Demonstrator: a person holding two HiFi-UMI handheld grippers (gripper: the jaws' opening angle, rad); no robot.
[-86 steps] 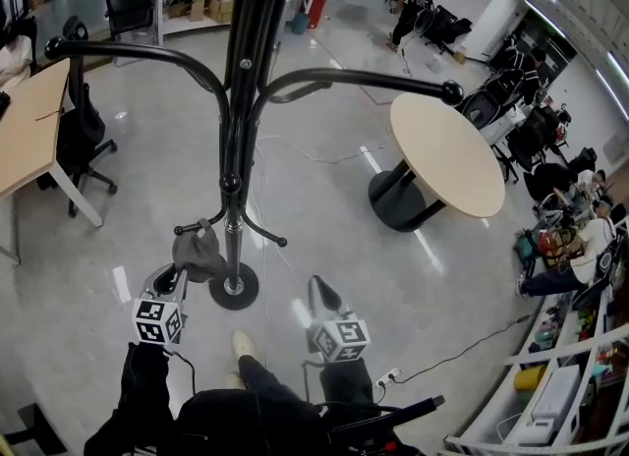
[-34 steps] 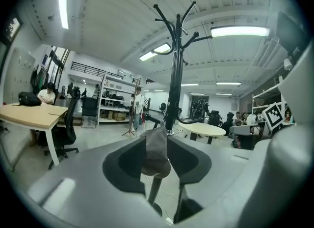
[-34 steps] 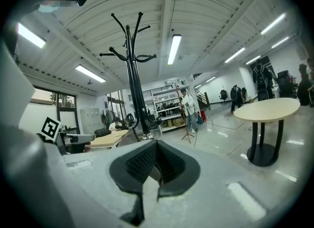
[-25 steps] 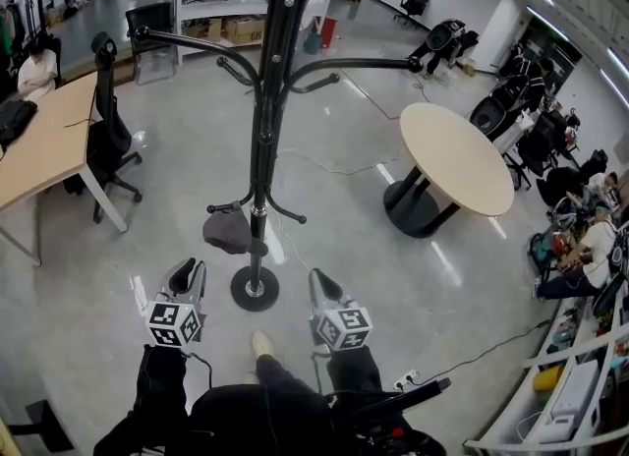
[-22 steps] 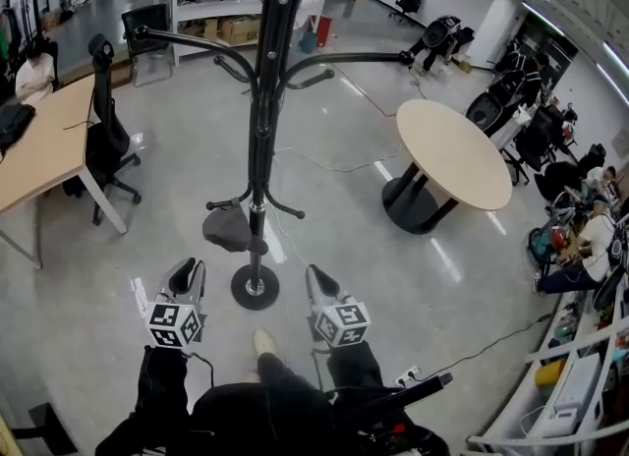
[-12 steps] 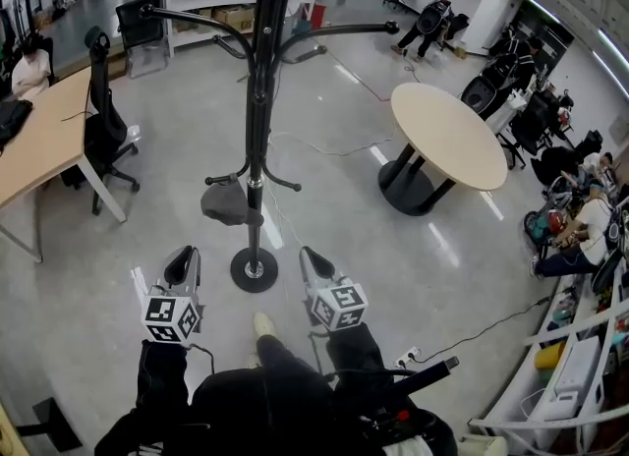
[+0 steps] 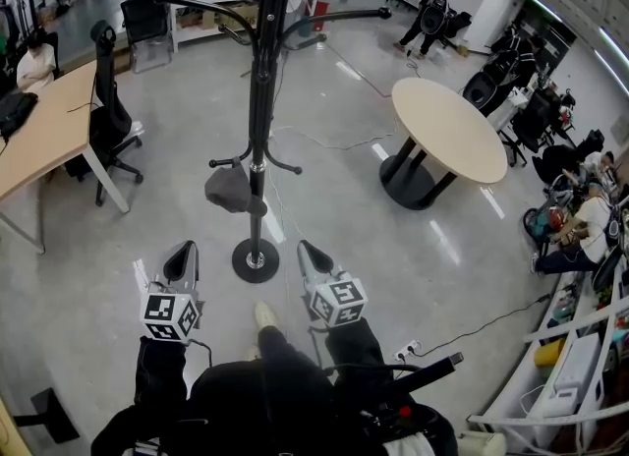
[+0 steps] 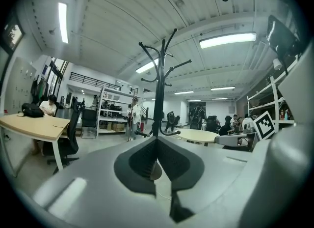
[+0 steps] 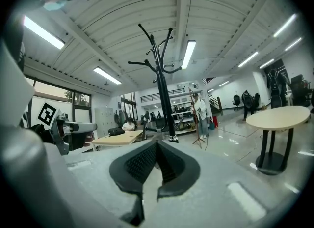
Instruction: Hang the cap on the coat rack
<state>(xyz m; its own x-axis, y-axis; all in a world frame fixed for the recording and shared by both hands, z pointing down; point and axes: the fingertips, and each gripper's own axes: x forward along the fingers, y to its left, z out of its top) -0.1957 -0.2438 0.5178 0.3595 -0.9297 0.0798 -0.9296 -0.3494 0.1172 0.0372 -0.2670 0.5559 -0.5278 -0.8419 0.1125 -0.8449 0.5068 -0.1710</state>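
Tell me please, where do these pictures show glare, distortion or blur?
Head view: wide-angle bending curves the room's edges; lights leave glare streaks on the glossy floor beside the round table. Left gripper view: dark round border, ceiling lamp blown out white. Right gripper view: same border; the coat rack looks sharp.

Cap (image 7: 231, 189) on low left hook of coat rack (image 7: 259, 100); left tool (image 7: 183, 250), right tool (image 7: 306, 248) flank base; round table (image 7: 447, 130) right.

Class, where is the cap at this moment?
In the head view, the grey cap hangs from a low hook on the left side of the black coat rack, above its round base.
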